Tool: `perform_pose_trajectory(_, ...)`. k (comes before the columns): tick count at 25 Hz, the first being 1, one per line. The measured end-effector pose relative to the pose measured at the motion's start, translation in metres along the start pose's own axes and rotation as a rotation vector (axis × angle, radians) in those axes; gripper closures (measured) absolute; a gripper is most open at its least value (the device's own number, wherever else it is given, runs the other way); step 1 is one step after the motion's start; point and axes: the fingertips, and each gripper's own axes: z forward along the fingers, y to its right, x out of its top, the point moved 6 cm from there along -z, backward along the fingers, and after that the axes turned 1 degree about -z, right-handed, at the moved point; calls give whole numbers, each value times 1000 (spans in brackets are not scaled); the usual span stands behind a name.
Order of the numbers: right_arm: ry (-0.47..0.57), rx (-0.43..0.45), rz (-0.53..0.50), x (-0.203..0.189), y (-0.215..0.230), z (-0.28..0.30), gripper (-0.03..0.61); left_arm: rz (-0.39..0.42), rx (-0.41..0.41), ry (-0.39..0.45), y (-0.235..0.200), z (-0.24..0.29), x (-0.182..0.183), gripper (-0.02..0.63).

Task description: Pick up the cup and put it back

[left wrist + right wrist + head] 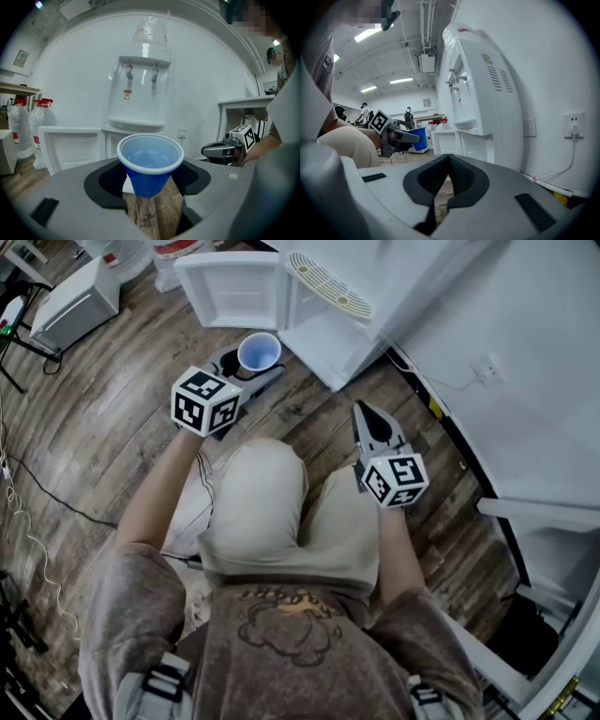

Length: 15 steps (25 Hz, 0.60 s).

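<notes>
Cup [150, 161] between left gripper [151, 183] jaws, before water dispenser [140, 89]

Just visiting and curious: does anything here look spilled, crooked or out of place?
No spill shows. The blue cup sits upright in the left gripper; only the cabinet door of the water dispenser stands open.

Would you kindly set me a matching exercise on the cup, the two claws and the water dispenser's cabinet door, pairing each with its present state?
Things:
1. blue cup
2. left claw
3. right claw
4. dispenser cabinet door

States:
A. shut, nothing in it
B. swung open
C. upright, mouth up
D. closed on the cup

Pairs: 1-C, 2-D, 3-A, 4-B
</notes>
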Motion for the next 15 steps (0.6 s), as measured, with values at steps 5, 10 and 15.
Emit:
perform_pose_trajectory(5, 0, 2, 4, 1, 0, 1, 577, -1, -2, -9, -1, 3, -3, 322)
perform_pose_trajectory(10, -2, 0, 6, 3, 2, 4, 577, 1, -7, -18, -4, 7, -5, 322)
perform_pose_trajectory(15, 11, 6, 8, 2, 1, 7, 577, 1, -11, -23, -11, 17, -9, 322)
